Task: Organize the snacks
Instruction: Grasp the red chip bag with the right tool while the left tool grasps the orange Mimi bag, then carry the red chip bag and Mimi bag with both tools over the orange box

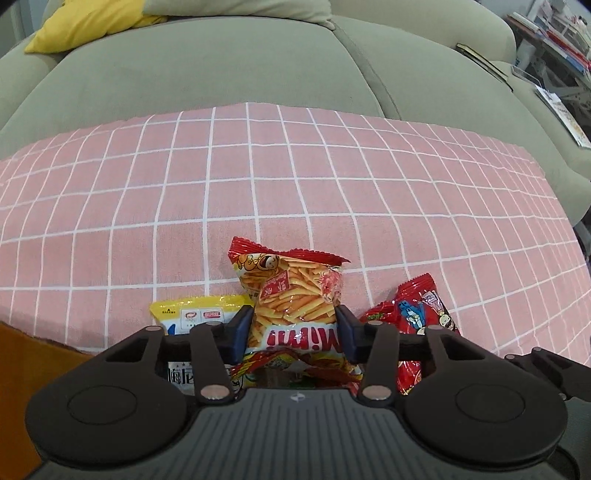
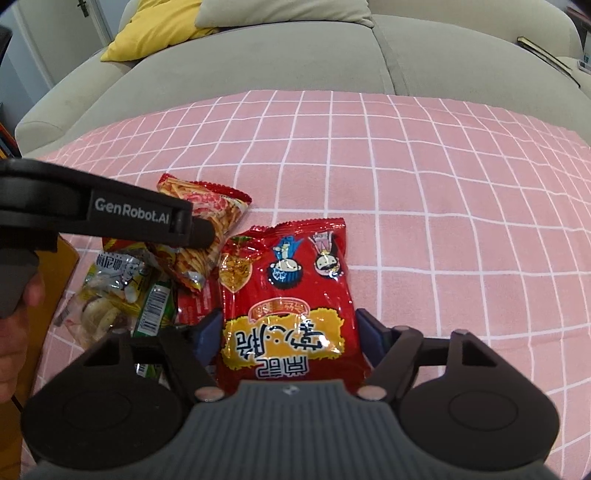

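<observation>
My left tool [image 1: 293, 332] has its blue pads against both sides of the Mimi fries bag [image 1: 291, 295], closed on it. My right tool [image 2: 286, 336] straddles the red noodle-snack bag [image 2: 291, 295]: the left pad touches the bag's edge, but whether the right pad presses it I cannot tell.

Both bags lie on the pink checked cloth [image 1: 295, 177] that covers the worktop. In the left wrist view a yellow packet [image 1: 195, 314] sits just beside the fries bag on one side, and the red bag [image 1: 417, 306] on the other, close enough to crowd the tool's fingers. More wrappers lie under the fries bag.

The right wrist view shows the pile better: a clear packet of round snacks [image 2: 107, 295], a green barcoded wrapper [image 2: 153, 306] and a red wrapper [image 2: 195, 302] heaped at the cloth's near left edge, with the left tool's black arm reaching across them to the fries bag. A hand [image 2: 14, 325] grips that tool's handle. Only the left view shows books and papers [image 1: 554, 92] at the far right. Behind the cloth stands a grey-green sofa [image 2: 258, 62] with a yellow cushion [image 2: 159, 26].
</observation>
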The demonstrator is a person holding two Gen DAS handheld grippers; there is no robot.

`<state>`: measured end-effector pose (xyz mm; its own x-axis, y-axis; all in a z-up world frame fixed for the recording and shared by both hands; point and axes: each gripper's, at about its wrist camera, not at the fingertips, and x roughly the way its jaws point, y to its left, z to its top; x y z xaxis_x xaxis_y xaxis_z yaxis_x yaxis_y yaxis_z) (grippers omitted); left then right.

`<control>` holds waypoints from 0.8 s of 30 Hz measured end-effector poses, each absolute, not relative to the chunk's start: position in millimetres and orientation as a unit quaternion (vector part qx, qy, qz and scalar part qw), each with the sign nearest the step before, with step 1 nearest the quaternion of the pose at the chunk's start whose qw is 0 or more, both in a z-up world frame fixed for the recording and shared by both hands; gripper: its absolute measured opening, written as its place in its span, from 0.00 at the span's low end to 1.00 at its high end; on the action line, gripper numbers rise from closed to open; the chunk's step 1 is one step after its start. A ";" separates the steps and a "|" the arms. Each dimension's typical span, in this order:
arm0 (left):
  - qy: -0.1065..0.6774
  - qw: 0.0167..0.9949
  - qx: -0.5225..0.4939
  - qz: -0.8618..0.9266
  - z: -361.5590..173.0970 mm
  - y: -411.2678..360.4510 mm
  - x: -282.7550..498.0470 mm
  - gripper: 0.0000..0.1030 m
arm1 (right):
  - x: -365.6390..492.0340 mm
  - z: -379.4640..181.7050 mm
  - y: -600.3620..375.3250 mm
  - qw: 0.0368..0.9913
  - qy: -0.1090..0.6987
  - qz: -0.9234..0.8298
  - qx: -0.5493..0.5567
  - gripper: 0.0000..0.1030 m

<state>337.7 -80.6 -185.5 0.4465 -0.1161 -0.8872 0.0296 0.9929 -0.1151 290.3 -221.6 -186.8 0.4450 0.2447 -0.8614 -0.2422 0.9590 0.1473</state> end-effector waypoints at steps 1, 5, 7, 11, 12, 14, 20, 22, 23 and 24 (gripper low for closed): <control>0.524 0.850 -0.037 -0.042 -184.6 -81.5 337.7 0.48 | 289.9 -186.4 -221.7 0.850 0.507 0.142 0.003 0.68; 0.516 0.854 -0.043 -0.042 -176.5 -80.1 335.0 0.46 | 287.0 -183.1 -225.7 0.848 0.511 0.138 0.019 0.67; 0.507 0.859 -0.046 -0.046 -168.5 -79.4 330.4 0.45 | 284.3 -181.7 -229.6 0.848 0.512 0.136 0.023 0.67; 0.501 0.864 -0.032 -0.049 -156.4 -80.9 317.6 0.45 | 275.5 -176.2 -237.6 0.850 0.509 0.129 0.032 0.67; 0.499 0.865 -0.031 -0.049 -153.2 -80.8 314.0 0.45 | 272.6 -174.0 -239.6 0.851 0.509 0.127 0.035 0.67; 0.495 0.867 -0.034 -0.053 -144.5 -80.7 304.6 0.45 | 265.3 -168.3 -243.2 0.852 0.508 0.122 0.041 0.67; 0.471 0.880 -0.024 -0.054 -116.4 -83.4 267.9 0.45 | 238.5 -144.5 -245.4 0.859 0.496 0.122 0.044 0.67; 0.470 0.881 -0.028 -0.053 -107.1 -82.7 255.0 0.45 | 226.9 -136.6 -243.5 0.861 0.492 0.122 0.046 0.67; 0.468 0.882 -0.028 -0.053 -102.8 -82.6 248.4 0.45 | 220.5 -132.1 -242.8 0.861 0.491 0.123 0.048 0.67; 0.467 0.882 -0.026 -0.054 -98.6 -82.8 241.6 0.45 | 214.5 -128.4 -242.4 0.862 0.490 0.124 0.050 0.67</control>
<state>241.6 -82.8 -98.6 0.5588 -0.1193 -0.8207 0.0714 0.9928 -0.0958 214.5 -242.4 -128.4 0.4898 0.2619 -0.8316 -0.1639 0.9645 0.2072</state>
